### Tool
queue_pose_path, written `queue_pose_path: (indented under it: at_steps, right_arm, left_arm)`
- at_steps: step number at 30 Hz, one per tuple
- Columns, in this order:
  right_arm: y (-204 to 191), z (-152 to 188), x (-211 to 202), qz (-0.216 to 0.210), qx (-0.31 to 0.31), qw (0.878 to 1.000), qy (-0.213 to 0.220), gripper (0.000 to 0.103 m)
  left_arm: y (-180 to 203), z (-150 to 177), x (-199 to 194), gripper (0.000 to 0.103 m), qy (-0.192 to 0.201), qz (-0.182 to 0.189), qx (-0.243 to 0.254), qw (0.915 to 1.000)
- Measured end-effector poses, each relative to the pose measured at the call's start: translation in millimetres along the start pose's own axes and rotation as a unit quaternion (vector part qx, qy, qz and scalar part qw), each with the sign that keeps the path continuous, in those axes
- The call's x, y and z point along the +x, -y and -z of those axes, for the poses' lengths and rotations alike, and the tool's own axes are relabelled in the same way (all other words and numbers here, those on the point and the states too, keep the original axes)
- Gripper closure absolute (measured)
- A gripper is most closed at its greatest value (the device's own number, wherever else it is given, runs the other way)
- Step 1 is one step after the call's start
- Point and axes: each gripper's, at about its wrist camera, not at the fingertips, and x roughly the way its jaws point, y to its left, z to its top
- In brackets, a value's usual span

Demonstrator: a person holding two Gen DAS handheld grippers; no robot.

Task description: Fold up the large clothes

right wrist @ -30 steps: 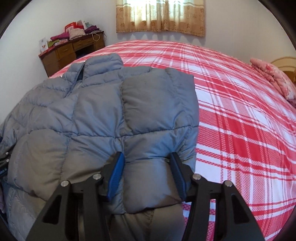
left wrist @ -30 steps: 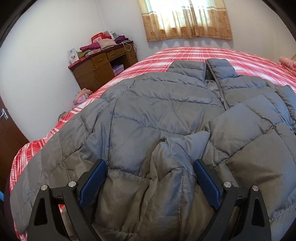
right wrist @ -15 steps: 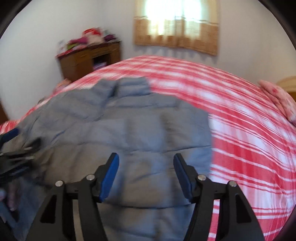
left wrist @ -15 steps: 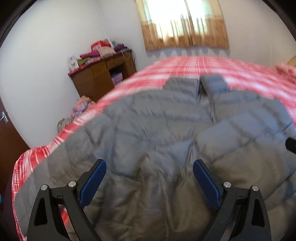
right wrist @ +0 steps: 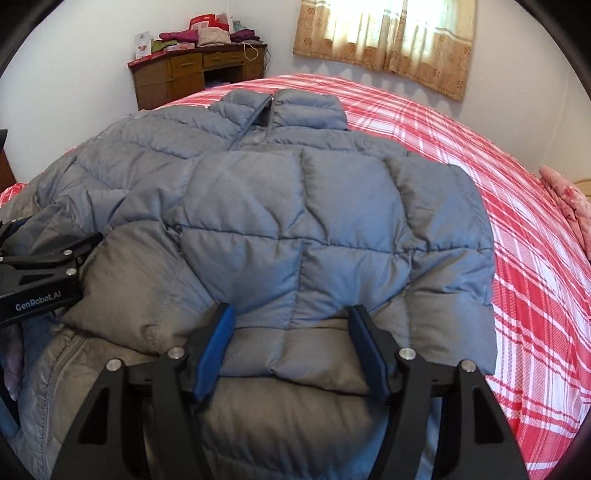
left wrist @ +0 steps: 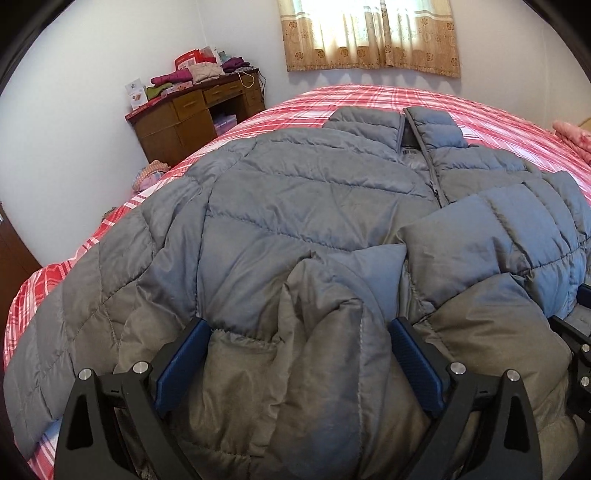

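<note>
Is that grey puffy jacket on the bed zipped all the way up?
No. The jacket is open at the collar, where the zipper parts; lower down a folded-over sleeve hides it, so the rest cannot be told.

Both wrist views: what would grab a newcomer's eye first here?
The big grey puffer jacket fills the near half of the red plaid bed, collar toward the curtained window, with one side already folded in across its front. The left gripper and right gripper hang open above its hem. A cluttered wooden desk stands in the far left corner.
</note>
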Motion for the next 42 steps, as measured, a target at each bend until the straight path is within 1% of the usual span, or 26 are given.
queue_pose_path:
  at_steps: [14, 16, 19, 20, 22, 24, 25, 26, 28, 30, 31, 33, 35, 37, 39, 40, 42]
  right_arm:
    - [0, -1, 0, 0.004, 0.004, 1.0, -0.002, 0.032]
    - [0, -2, 1, 0.007, 0.004, 1.0, -0.004, 0.03]
    - [3, -3, -8, 0.011, 0.006, 1.0, -0.003, 0.03]
    - [4, -2, -17, 0.016, 0.01, 1.0, 0.005, 0.029]
    - [5, 2, -34, 0.012, 0.017, 1.0, 0.018, 0.026]
    - [5, 9, -52, 0.008, 0.019, 0.999, 0.028, 0.019]
    - [4, 13, -60, 0.007, 0.018, 0.999, 0.035, 0.018]
    - [3, 18, -69, 0.006, 0.015, 0.999, 0.041, 0.018]
    - [1, 27, -82, 0.004, 0.016, 0.999, 0.048, 0.015]
    - [0, 36, -89, 0.003, 0.021, 0.998, 0.052, 0.015]
    - [-2, 38, -90, 0.001, 0.022, 0.998, 0.054, 0.015]
    - [-6, 46, -92, -0.001, 0.022, 0.998, 0.057, 0.015]
    - [-12, 51, -92, -0.002, 0.019, 0.998, 0.057, 0.015]
    - [-16, 53, -93, -0.004, 0.017, 0.998, 0.055, 0.015]
    - [-21, 55, -93, -0.007, 0.016, 0.998, 0.055, 0.015]
    - [-23, 56, -94, -0.008, 0.016, 0.998, 0.056, 0.015]
    - [-24, 56, -96, -0.006, 0.014, 0.998, 0.059, 0.015]
  left_arm:
    - [2, 0, 2, 0.005, -0.001, -0.001, 0.002, 1.0]
    - [1, -1, 2, 0.005, -0.005, 0.003, 0.001, 1.0]
    - [-11, -7, -8, 0.005, -0.019, 0.024, -0.002, 0.9995]
    - [-21, -8, -20, 0.005, -0.015, 0.028, -0.009, 0.9994]
    - [-49, -10, -51, 0.005, 0.016, 0.032, -0.024, 0.9991]
    - [-77, -4, -74, 0.005, 0.036, 0.018, -0.025, 0.9989]
    - [-91, 0, -81, 0.005, 0.039, 0.01, -0.026, 0.9989]
    - [-114, 9, -88, 0.005, 0.039, -0.004, -0.032, 0.9987]
    - [-154, 26, -92, 0.005, 0.027, -0.034, -0.048, 0.9979]
    - [-200, 48, -93, 0.005, 0.014, -0.075, -0.074, 0.9943]
    - [-226, 61, -93, 0.005, 0.005, -0.101, -0.089, 0.9909]
    - [-262, 80, -93, 0.005, -0.01, -0.133, -0.116, 0.9842]
    - [-291, 96, -91, 0.005, -0.028, -0.146, -0.148, 0.9776]
    - [-312, 110, -88, 0.005, -0.041, -0.141, -0.181, 0.9724]
    - [-322, 116, -79, 0.005, -0.05, -0.117, -0.205, 0.9704]
    - [-323, 117, -75, 0.005, -0.053, -0.112, -0.209, 0.97]
    - [-317, 115, -65, 0.005, -0.054, -0.09, -0.202, 0.9737]
